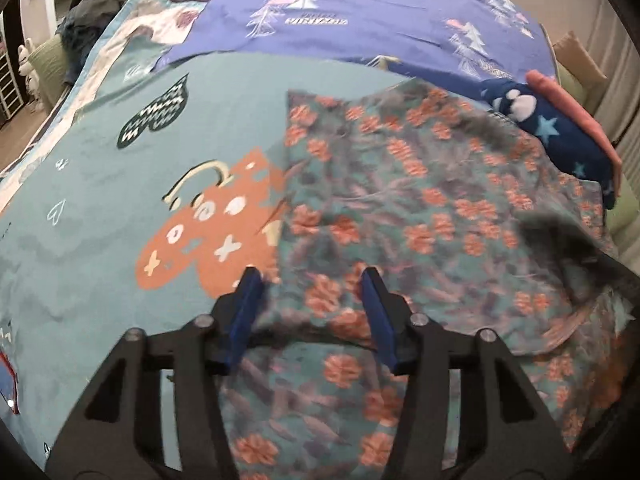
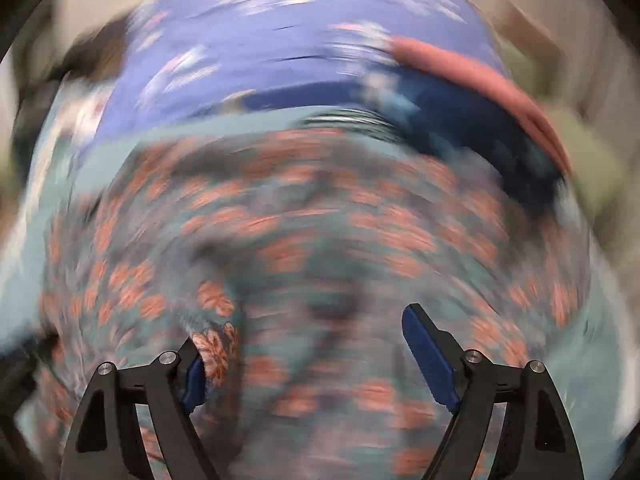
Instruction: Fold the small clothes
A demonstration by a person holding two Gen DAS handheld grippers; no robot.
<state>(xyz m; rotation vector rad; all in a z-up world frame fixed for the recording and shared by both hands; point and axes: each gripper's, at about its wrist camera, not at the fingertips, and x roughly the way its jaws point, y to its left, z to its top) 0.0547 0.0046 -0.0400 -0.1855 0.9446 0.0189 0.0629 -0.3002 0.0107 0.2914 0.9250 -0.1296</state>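
I am working over a bed [image 1: 100,208] covered with a teal sheet printed with hearts. A floral garment [image 1: 420,216], teal with orange-pink flowers, lies spread across the near right part of the bed, rumpled and partly doubled over on itself.

My left jaws [image 1: 310,280] point steeply down at the garment's left edge. They stand partly spread, and a loose fold of the floral cloth sits between the two blue pads [image 1: 245,312]. I cannot see the pads pressing on it.

My right jaws [image 2: 304,328] hang over the same floral garment [image 2: 320,216], near its middle. This view is heavily blurred. These jaws are spread wide. A raised bit of floral cloth lies against the left pad [image 2: 195,380], while the right pad [image 2: 430,360] stands clear of the fabric, so nothing is pinched.

Toward the far right edge of the bed, just beyond the garment, lies a dark blue cloth with stars [image 1: 560,136], with a folded pink cloth [image 1: 576,116] against its far side. A purple sheet with a tree print [image 1: 360,16] covers the far end of the bed. At the far left corner sits a heap of dark clothes [image 1: 100,4], too small to make out further.
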